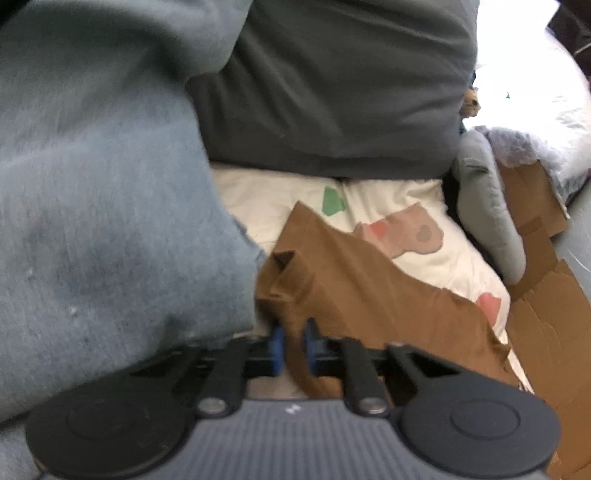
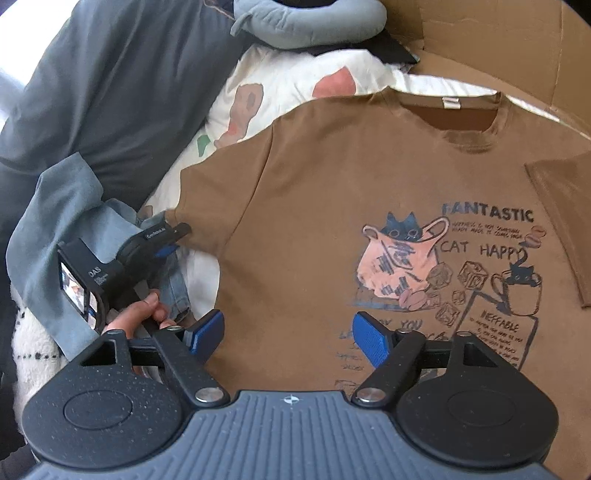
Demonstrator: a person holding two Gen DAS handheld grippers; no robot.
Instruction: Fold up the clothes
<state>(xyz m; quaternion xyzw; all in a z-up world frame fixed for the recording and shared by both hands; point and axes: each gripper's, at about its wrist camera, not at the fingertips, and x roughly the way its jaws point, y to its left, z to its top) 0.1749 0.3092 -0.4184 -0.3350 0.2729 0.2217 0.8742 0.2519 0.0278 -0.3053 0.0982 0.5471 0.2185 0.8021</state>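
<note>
A brown T-shirt (image 2: pixel 314 229) lies flat on a bed, front side up, on a cream blanket (image 2: pixel 295 81) with pink and green patches. The shirt has a drawing of cats, a bag and a cup on it, with the words "FANTASTIC" and "CAT HAPPY". Its neck hole is at the far end, next to a cardboard box (image 2: pixel 498 48). The left tongs (image 1: pixel 293 347) are pressed together and are pinching a bunch of brown cloth at the left sleeve of the shirt. In the right wrist view you can see a hand (image 2: pixel 142 314) holding those tongs at the left edge of the shirt. The right tongs (image 2: pixel 288 336) are spread wide above the near part of the shirt, and nothing is between their blue pads (image 2: pixel 371 341). A dark gray pillow (image 1: pixel 332 85) lies on the far left of the bed. Blue-gray cloth (image 1: pixel 92 184), maybe jeans, is bunched up on the left, close to the left tongs. A gray neck pillow (image 2: pixel 306 22) sits at the far end.
</note>
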